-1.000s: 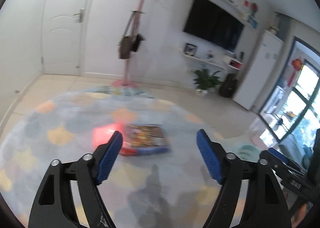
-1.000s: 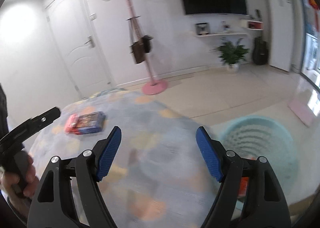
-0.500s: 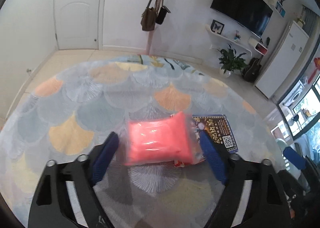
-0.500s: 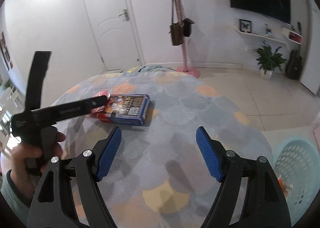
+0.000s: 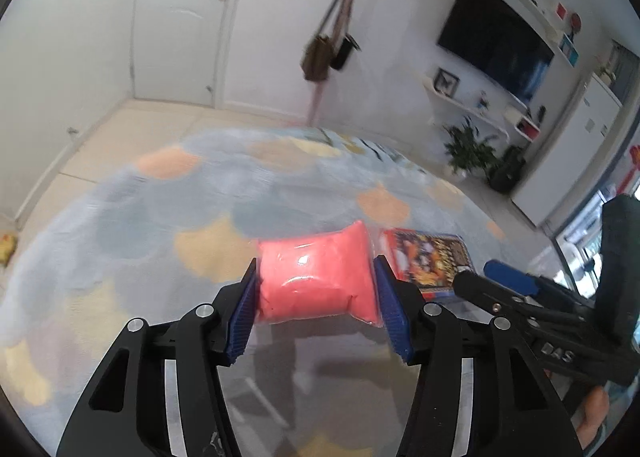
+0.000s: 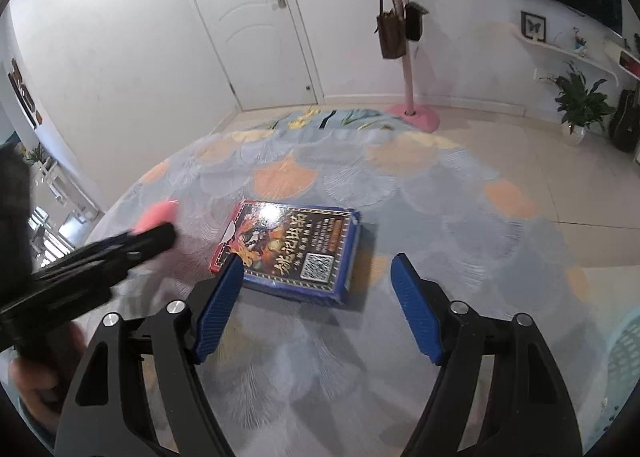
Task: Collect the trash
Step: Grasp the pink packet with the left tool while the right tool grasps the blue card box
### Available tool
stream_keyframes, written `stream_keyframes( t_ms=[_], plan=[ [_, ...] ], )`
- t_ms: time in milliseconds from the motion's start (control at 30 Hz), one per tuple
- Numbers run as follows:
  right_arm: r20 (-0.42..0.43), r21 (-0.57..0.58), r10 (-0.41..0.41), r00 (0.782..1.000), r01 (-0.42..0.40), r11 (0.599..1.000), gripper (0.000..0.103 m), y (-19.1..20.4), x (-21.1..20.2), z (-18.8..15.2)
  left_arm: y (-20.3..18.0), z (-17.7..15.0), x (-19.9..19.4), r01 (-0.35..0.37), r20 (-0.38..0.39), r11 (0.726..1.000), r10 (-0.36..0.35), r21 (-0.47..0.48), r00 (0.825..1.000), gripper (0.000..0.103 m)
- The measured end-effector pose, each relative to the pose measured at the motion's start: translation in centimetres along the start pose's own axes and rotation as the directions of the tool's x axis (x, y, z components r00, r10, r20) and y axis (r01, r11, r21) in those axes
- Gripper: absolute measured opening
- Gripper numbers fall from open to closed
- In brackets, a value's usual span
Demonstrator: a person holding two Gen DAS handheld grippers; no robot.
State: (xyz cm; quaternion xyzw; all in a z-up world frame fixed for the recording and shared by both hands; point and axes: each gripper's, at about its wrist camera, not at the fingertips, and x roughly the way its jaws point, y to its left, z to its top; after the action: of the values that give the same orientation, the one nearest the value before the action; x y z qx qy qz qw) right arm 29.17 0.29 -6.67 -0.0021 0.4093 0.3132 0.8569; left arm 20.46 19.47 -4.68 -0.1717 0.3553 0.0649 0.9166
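Left claw grips the pink packet, right claw gapes wide near the blue box on the rug.

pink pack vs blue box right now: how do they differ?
The pink pack is a soft, puffy plain pouch in clear wrap; the blue box is rigid, flat and printed, with a QR code. The pack is clamped between the left gripper pads; the box lies free on the rug. The open right gripper hovers at the box without gripping it. Both sit close together over the same rug.
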Motion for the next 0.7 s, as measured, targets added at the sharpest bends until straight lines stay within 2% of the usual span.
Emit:
stream_keyframes(
  t_ms=[33, 100, 167, 233, 333, 400, 433, 467, 567, 633, 700],
  plan=[
    [-0.011, 0.006, 0.008, 1.0, -0.008, 1.0, 0.07, 0.0, 0.3, -0.1, 0.5, -0.1, -0.4, -0.008, 0.019, 1.0, 0.008, -0.013, 1.0, 0.053],
    [-0.036, -0.014, 0.027, 0.999, -0.027, 1.0, 0.061, 0.6, 0.9, -0.3, 1.1, -0.1, -0.9, -0.01, 0.047, 0.999, 0.012, -0.04, 0.999, 0.053],
    [-0.02, -0.061, 0.015, 1.0, -0.016, 0.998, 0.057, 1.5, 0.6, -0.6, 1.7, -0.1, -1.0, -0.006, 0.064, 0.998, 0.01, -0.064, 0.998, 0.053],
    [-0.055, -0.097, 0.082, 0.995, -0.087, 0.991, 0.051, 2.7, 0.5, -1.3, 2.1, -0.1, -1.4, 0.01, 0.078, 0.996, -0.003, -0.088, 0.997, 0.053],
    [-0.1, -0.173, 0.167, 0.981, -0.182, 0.968, 0.05, 5.0, -0.2, -2.7, 2.8, -0.1, -1.8, 0.004, 0.092, 0.994, 0.006, -0.11, 0.996, 0.053],
    [-0.06, -0.243, 0.137, 0.989, -0.147, 0.959, 0.05, 6.1, -1.5, -3.4, 3.3, 0.0, -1.8, 0.007, 0.093, 0.992, 0.004, -0.127, 0.996, 0.053],
    [-0.024, -0.251, 0.086, 0.996, -0.089, 0.964, 0.051, 6.0, -2.0, -3.1, 3.4, 0.0, -1.8, 0.01, 0.095, 0.99, 0.003, -0.139, 0.995, 0.053],
    [-0.01, -0.245, 0.062, 0.998, -0.062, 0.968, 0.062, 5.7, -2.0, -2.7, 3.5, 0.1, -1.8, 0.012, 0.095, 0.99, 0.001, -0.142, 0.995, 0.053],
    [0.007, -0.23, 0.028, 1.0, -0.026, 0.973, 0.078, 4.5, -0.9, -0.9, 3.4, 0.1, -1.8, 0.007, 0.101, 0.991, 0.007, -0.132, 0.995, 0.053],
    [-0.025, -0.258, 0.003, 1.0, -0.01, 0.966, 0.088, 4.5, 0.7, -0.5, 3.3, 0.1, -1.7, 0.002, 0.1, 0.991, 0.011, -0.132, 0.995, 0.053],
    [-0.068, -0.283, -0.012, 0.998, -0.007, 0.959, 0.089, 5.0, 2.3, -0.3, 3.4, 0.0, -1.6, 0.011, 0.094, 0.99, 0.002, -0.14, 0.996, 0.053]
  ],
)
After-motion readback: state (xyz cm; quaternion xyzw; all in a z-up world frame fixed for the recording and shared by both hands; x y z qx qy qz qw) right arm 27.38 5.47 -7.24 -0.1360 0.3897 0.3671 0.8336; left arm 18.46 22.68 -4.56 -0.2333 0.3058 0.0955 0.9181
